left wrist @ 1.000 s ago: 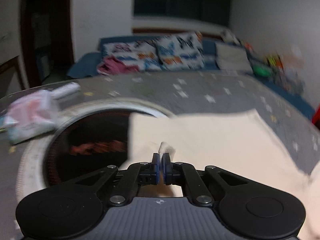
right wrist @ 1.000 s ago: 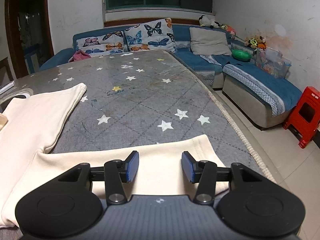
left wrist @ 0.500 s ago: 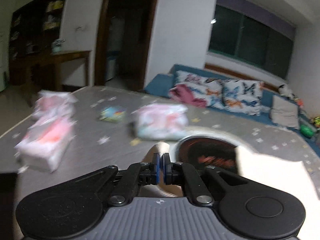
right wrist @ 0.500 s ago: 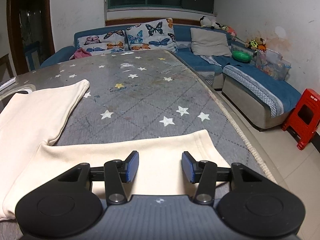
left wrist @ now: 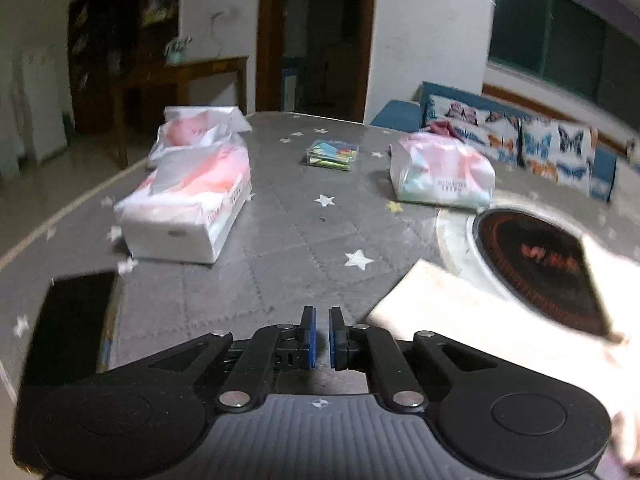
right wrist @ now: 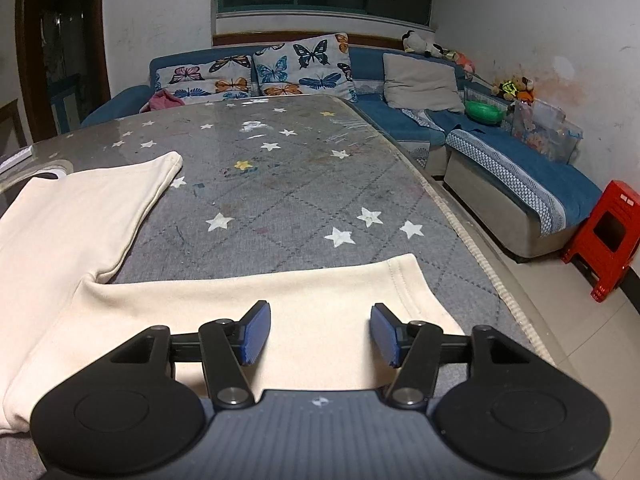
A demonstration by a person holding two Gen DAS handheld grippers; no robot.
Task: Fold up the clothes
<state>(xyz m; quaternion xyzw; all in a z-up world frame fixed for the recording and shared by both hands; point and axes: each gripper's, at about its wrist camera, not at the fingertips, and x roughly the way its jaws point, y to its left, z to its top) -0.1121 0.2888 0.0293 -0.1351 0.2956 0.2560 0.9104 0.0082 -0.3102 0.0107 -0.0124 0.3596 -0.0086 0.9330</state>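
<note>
cream garment (right wrist: 100, 240): spread flat on table (right wrist: 280, 184), lower left of frame, ready for folding. right gripper (right wrist: 318, 332): released wide, hovering over sleeve (right wrist: 320, 300). left gripper (left wrist: 320, 336): slightly parted, holding nothing, beside garment corner.

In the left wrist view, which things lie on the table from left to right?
Black phone → near tissue pack → colourful small box → pink-and-green pack → round dark plate, partly covered by the cream garment.
</note>
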